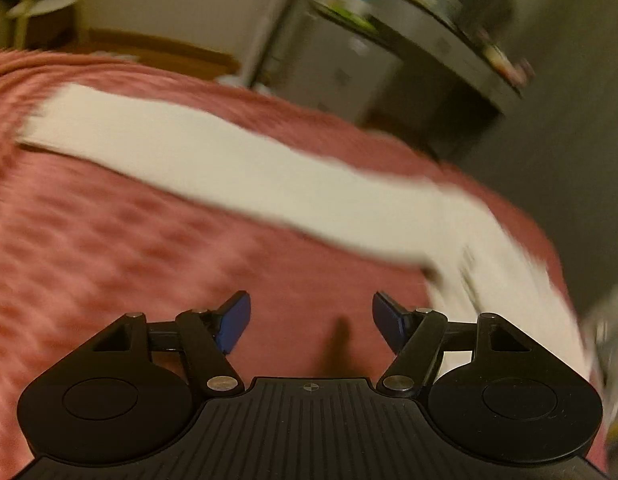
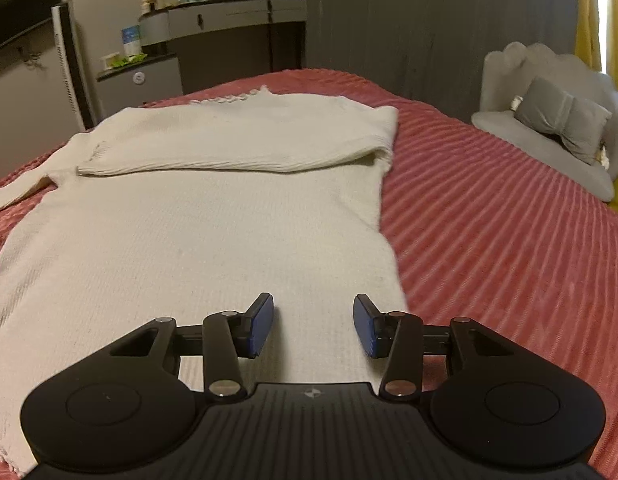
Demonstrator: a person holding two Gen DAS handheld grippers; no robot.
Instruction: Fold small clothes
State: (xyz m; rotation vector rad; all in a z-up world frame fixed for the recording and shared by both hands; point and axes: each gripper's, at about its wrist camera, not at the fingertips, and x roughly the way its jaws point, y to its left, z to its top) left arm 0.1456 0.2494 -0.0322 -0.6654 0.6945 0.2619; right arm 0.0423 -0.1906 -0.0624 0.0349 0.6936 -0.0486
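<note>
In the left wrist view, which is blurred by motion, the left tongs [image 1: 311, 322] fill the lower middle of the frame, spread wide with nothing between the blue pads [image 1: 235, 322]. Under them is the pink bed [image 1: 109, 260]. A long white sleeve [image 1: 213, 160] of the sweater runs from the upper left down to the right edge, where it widens into the body of the garment; it lies flat on the bed, apart from the tongs. A grey dresser [image 1: 421, 60] shows at the upper right. In the right wrist view, sharp, the right tongs [image 2: 313, 326] sit at lower centre, about half open and empty, over the near part of the sweater [image 2: 189, 248]. The sweater lies flat on the bed [image 2: 489, 220], filling the left and middle of the frame, with one sleeve [image 2: 237, 148] folded across its upper part and the other trailing off at the left edge. A grey chair [image 2: 549, 128] stands at the right, and a dresser [image 2: 229, 20] with a round mirror at the top.
</note>
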